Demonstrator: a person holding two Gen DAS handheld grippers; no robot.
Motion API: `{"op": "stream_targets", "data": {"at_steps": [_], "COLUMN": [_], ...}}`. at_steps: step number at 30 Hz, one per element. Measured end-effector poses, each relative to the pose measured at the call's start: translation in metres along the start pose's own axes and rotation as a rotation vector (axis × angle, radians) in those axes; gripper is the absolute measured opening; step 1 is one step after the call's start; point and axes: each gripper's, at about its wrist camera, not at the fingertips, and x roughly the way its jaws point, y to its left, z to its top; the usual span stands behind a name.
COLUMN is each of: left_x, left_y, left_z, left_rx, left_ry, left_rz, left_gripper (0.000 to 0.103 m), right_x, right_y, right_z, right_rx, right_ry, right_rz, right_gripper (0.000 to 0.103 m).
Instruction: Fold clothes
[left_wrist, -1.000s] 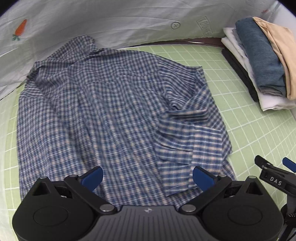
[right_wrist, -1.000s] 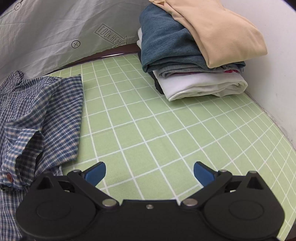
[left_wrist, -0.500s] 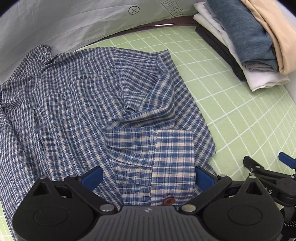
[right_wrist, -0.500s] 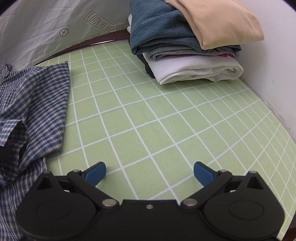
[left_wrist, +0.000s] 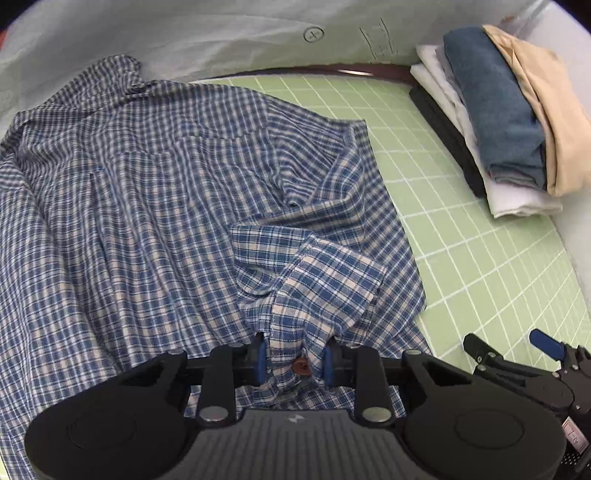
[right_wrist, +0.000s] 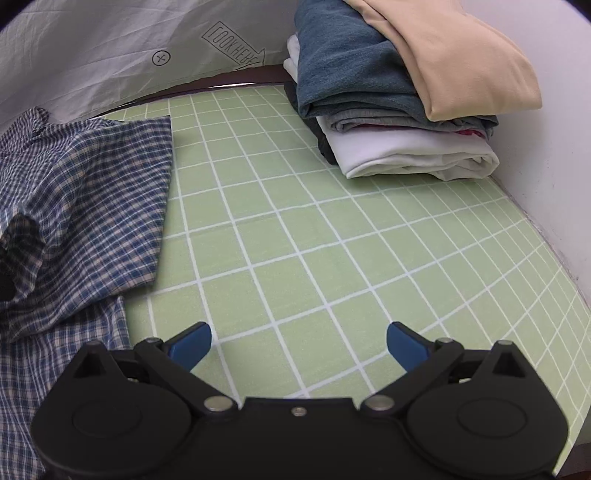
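A blue and cream checked shirt (left_wrist: 129, 221) lies spread over the green grid mat (left_wrist: 461, 240); its right edge also shows in the right wrist view (right_wrist: 85, 206). One sleeve is folded across the body, and its cuff (left_wrist: 306, 306), with a brown button, is bunched up between the blue pads of my left gripper (left_wrist: 293, 360). The jaws are closing, and the pads press on the cuff from both sides. My right gripper (right_wrist: 298, 341) hovers open over bare mat to the right of the shirt, with nothing between its fingers; it also shows in the left wrist view (left_wrist: 506, 341).
A stack of folded clothes (right_wrist: 399, 92), tan on top, then blue, grey and white, stands at the mat's far right against a white wall; the left wrist view shows the stack (left_wrist: 498, 110) too. A white printed sheet (left_wrist: 184, 37) hangs behind the table.
The left gripper's jaws went from wide apart to closed on the sleeve cuff, which is now bunched and lifted. The right gripper has stayed open over the mat.
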Motion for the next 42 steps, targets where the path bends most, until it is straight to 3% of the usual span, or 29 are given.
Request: {"op": "stream_targets", "data": {"at_steps": [8,12,19,23,27,31,33,34,39,42], "left_x": [-0.059,-0.082,-0.114,-0.129,-0.129,-0.124,-0.122,-0.122,-0.114,-0.105], "left_y": [0.054,0.09,0.17,0.217,0.275,0.31,0.312,0.308,0.266,0.227], "left_z": [0.001,0.001,0.0,-0.005,-0.014,-0.038,-0.051,-0.057,-0.095,-0.122], "left_rx": [-0.14,-0.165,-0.29,-0.355,-0.465,-0.545,-0.565,-0.564,-0.506,-0.442], "left_ry": [-0.163,-0.218,-0.306,-0.355,-0.341,-0.289,-0.266,-0.262,-0.179,-0.117], "left_rz": [0.024,0.07,0.072,0.116,0.221,0.322,0.336,0.33,0.258,0.198], "left_gripper": [0.028,0.028,0.028,0.028,0.029,0.043,0.068,0.072,0.078,0.08], "right_x": [-0.029,-0.046,-0.077,-0.091,-0.102,-0.109,-0.11,-0.111,-0.108,-0.104], "right_y": [0.03,0.054,0.093,0.11,0.124,0.129,0.127,0.127,0.116,0.104], "right_z": [-0.013,-0.019,-0.032,-0.039,-0.049,-0.059,-0.061,-0.062,-0.061,-0.061], "right_rx": [-0.084,-0.137,-0.181,-0.168,-0.191,-0.225,-0.229,-0.227,-0.204,-0.183], "right_ry": [-0.023,-0.046,-0.07,-0.066,-0.063,-0.049,-0.046,-0.044,-0.046,-0.048], "right_rz": [0.028,0.034,0.022,-0.008,-0.037,-0.053,-0.06,-0.063,-0.061,-0.034], "right_gripper": [0.102,0.102,0.102,0.102,0.102,0.102,0.102,0.102,0.101,0.092]}}
